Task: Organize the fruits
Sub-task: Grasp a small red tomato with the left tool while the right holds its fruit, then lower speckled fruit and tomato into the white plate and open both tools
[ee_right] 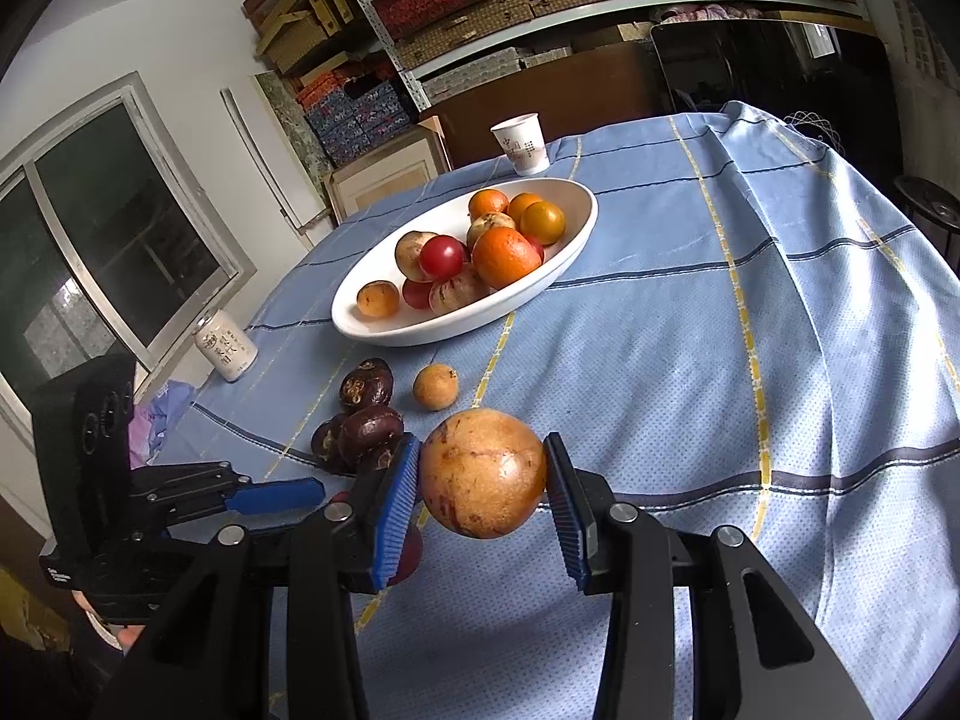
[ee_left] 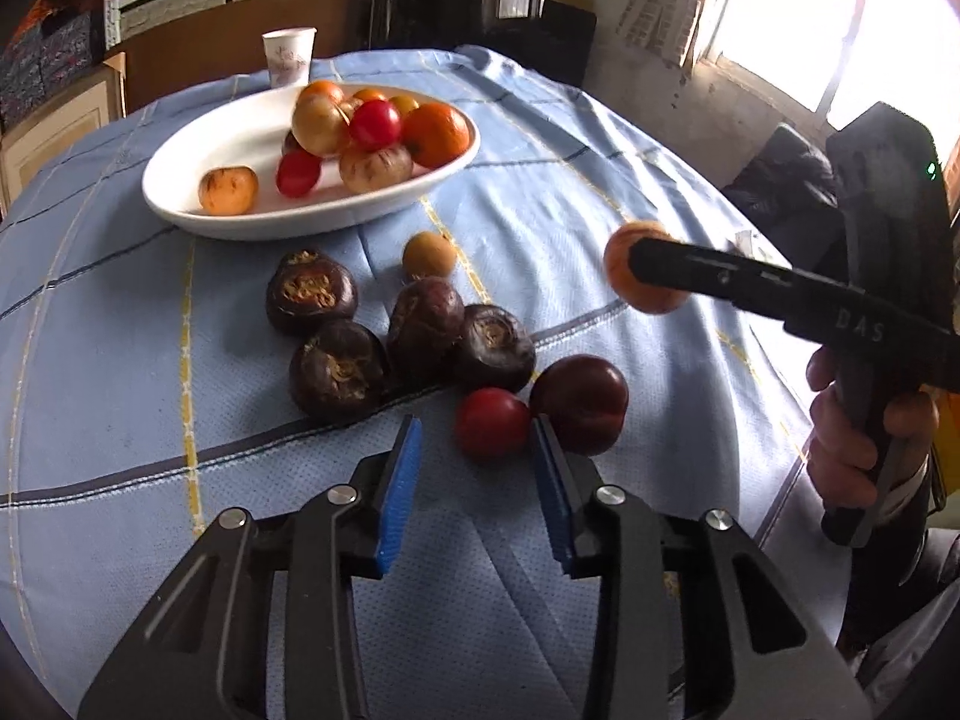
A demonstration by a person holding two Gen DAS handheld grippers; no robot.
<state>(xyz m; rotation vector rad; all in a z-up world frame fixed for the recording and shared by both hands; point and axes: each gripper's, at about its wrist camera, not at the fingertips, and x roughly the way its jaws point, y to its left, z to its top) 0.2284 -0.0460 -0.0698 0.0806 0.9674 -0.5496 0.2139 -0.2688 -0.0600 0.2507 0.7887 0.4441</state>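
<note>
The right gripper (ee_right: 483,495) clamps a round tan-orange fruit (ee_right: 483,474) with brown flecks and a faint seam, held clear above the blue checked cloth (ee_right: 690,360) of the worktop; both blue ribbed fingers (ee_right: 399,495) press on its sides.

The left gripper (ee_left: 477,468) stands low over the cloth with a narrow gap between its fingers (ee_left: 402,480). A small red fruit (ee_left: 492,423) lies just past the fingertips, level with the gap; I cannot tell whether the pads touch it. A larger dark red fruit (ee_left: 579,402) lies right beside it, just beyond the right-hand finger.

Beyond the left fingers, four dark purple-brown fruits (ee_left: 339,369) with rough tan crowns sit in a loose cluster, and one small orange-brown fruit (ee_left: 429,255) lies alone behind them.

Farther off stands a white oval bowl (ee_left: 180,180) with a heap of about ten orange, red and pale striped fruits. One paper cup (ee_left: 288,57) stands behind the bowl. One white jar (ee_right: 225,345) stands at the cloth's edge.
</note>
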